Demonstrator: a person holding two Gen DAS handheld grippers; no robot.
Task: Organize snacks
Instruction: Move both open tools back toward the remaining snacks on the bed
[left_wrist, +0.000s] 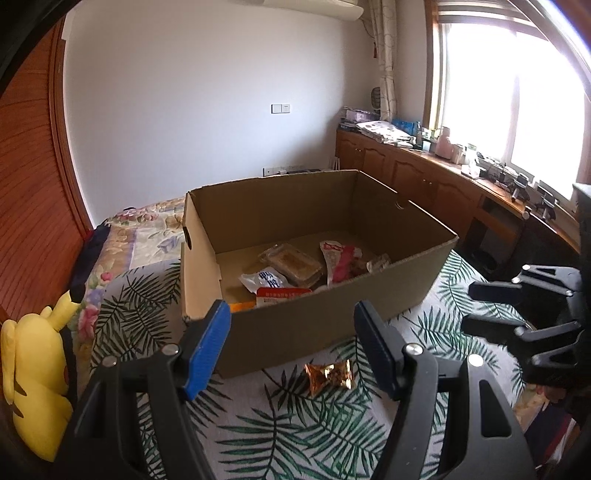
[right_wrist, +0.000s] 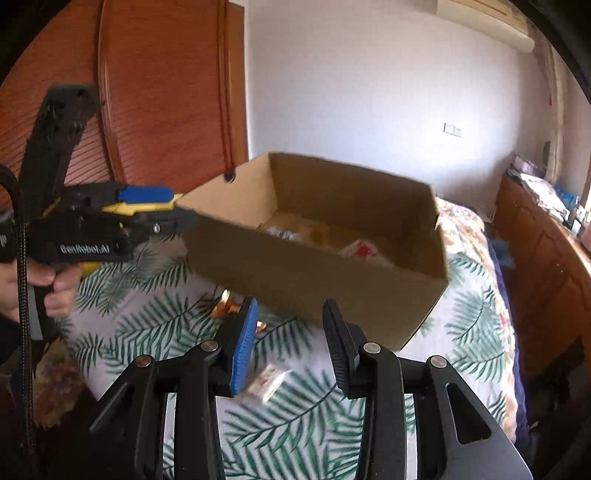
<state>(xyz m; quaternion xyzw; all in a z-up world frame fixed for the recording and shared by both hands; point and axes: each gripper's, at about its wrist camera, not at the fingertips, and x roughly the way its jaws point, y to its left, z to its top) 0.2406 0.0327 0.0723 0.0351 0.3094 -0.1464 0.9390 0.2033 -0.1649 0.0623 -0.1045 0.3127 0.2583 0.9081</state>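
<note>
An open cardboard box stands on the leaf-print bedspread. Inside lie several snacks: a clear tray of pastry, a white and blue packet, a red and white packet and a pink and white packet. A gold-wrapped candy rests on the bedspread in front of the box. A small pale packet lies lower down, under my right gripper, which is open and holds nothing. My left gripper is open and empty, above the candy.
A yellow plush toy sits at the bed's left edge. A wooden cabinet with clutter runs under the window on the right. A wooden wardrobe stands behind the bed. A person's hand grips the left gripper's handle.
</note>
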